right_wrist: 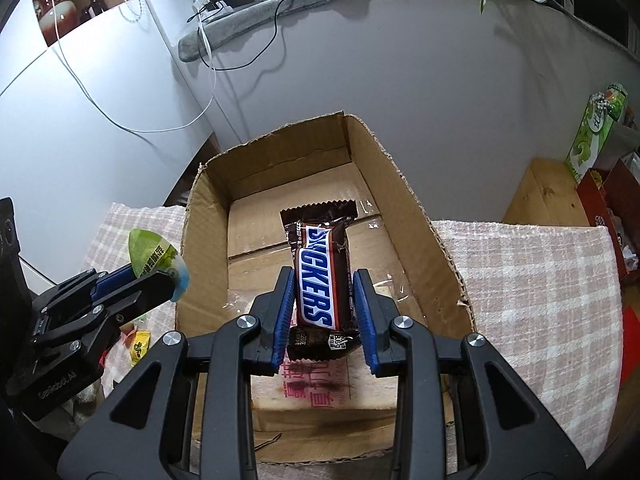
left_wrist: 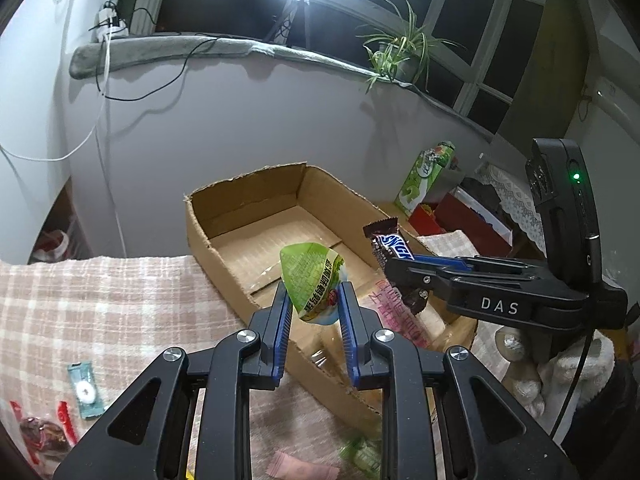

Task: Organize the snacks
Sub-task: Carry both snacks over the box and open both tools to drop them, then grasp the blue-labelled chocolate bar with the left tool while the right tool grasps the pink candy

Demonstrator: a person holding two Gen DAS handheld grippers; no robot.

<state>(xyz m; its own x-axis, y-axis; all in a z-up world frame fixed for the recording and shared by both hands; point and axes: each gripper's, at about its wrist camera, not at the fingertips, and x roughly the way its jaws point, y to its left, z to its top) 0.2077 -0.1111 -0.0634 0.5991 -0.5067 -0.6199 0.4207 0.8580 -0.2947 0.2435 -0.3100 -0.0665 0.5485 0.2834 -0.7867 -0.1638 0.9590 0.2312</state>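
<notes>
My left gripper (left_wrist: 313,294) is shut on a green jelly cup (left_wrist: 312,280) and holds it above the near edge of an open cardboard box (left_wrist: 240,204). My right gripper (right_wrist: 323,294) is shut on a brown Snickers bar (right_wrist: 320,272) and holds it upright over the box (right_wrist: 404,192). In the left wrist view the right gripper (left_wrist: 404,272) comes in from the right with the Snickers bar (left_wrist: 390,246). In the right wrist view the left gripper (right_wrist: 160,276) holds the jelly cup (right_wrist: 154,252) at the box's left side. The box floor looks bare.
The box stands on a pink checked cloth (left_wrist: 100,296). Loose snacks lie on the cloth: a teal candy packet (left_wrist: 85,388), a red-trimmed packet (left_wrist: 42,436), a pink wrapper (left_wrist: 304,468), a yellow candy (right_wrist: 139,346). A green carton (left_wrist: 426,178) and red boxes (left_wrist: 472,216) stand at the right.
</notes>
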